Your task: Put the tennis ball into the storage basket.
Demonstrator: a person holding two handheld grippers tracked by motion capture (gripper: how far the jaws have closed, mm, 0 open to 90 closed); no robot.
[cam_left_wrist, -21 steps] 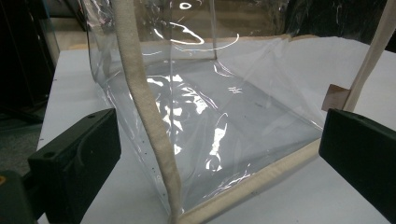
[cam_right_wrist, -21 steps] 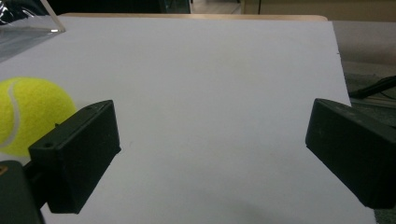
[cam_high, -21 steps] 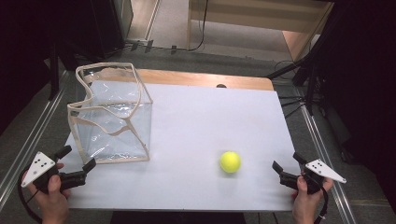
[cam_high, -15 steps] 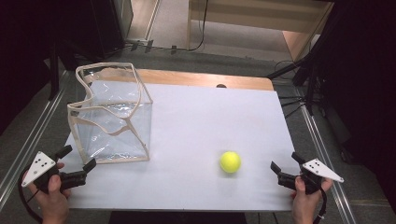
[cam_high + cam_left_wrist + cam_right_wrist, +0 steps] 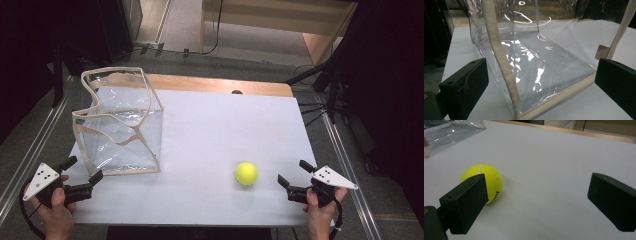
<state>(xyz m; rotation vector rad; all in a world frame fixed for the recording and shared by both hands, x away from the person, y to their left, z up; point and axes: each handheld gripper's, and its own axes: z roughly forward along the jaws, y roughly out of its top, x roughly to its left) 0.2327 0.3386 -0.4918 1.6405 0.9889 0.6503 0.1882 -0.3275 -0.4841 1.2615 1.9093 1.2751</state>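
Observation:
A yellow tennis ball [image 5: 246, 173] lies on the white table [image 5: 220, 130] toward the front right. My right gripper [image 5: 295, 173] stands open just right of it, jaws pointing at the ball. In the right gripper view the ball [image 5: 484, 181] sits partly behind the left jaw, with nothing between the jaws. A clear plastic bag with beige trim [image 5: 120, 125] stands open-topped at the left. My left gripper [image 5: 82, 170] is open at the bag's near left corner. In the left gripper view the bag's beige-edged corner [image 5: 504, 75] rises between the wide-apart jaws.
A wooden strip [image 5: 215, 85] runs along the table's far edge, with a small dark spot [image 5: 237, 92] near it. Metal rails [image 5: 345, 155] flank both sides. Cables [image 5: 215, 45] lie on the floor beyond the table.
My right gripper has crept slightly left toward the ball. The left gripper, the bag and the ball have stayed where they were.

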